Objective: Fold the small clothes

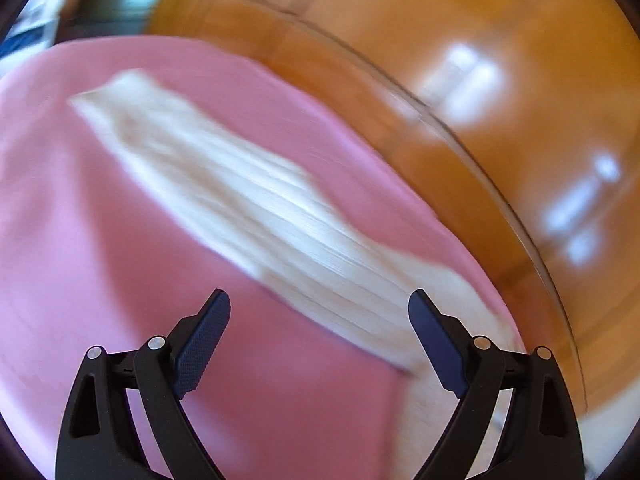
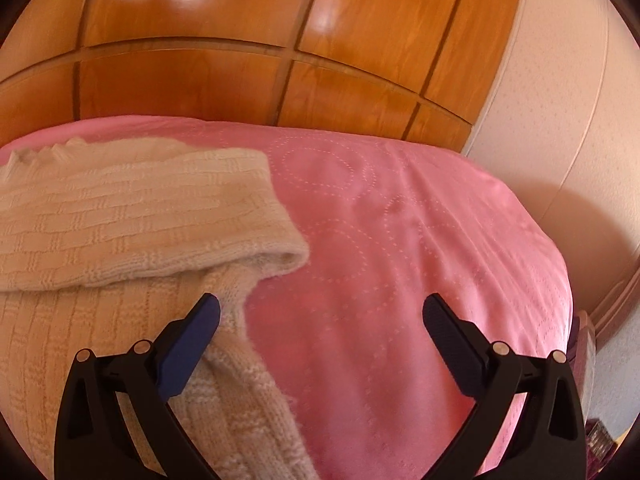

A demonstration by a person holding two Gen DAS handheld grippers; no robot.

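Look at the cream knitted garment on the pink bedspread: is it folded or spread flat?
Partly folded. In the right wrist view the cream knitted garment has one layer turned over another, its rounded fold edge lying across the part below.

my left gripper (image 1: 319,308) and right gripper (image 2: 321,314) look alike: black plastic forked arms with triangular cut-outs, round silver pins at the joints, and dark blue, finely textured pads (image 1: 202,344) on the fingers.

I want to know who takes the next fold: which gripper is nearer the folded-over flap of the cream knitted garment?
Right. The right gripper hangs just before the flap; the left gripper faces the blurred garment's long strip.
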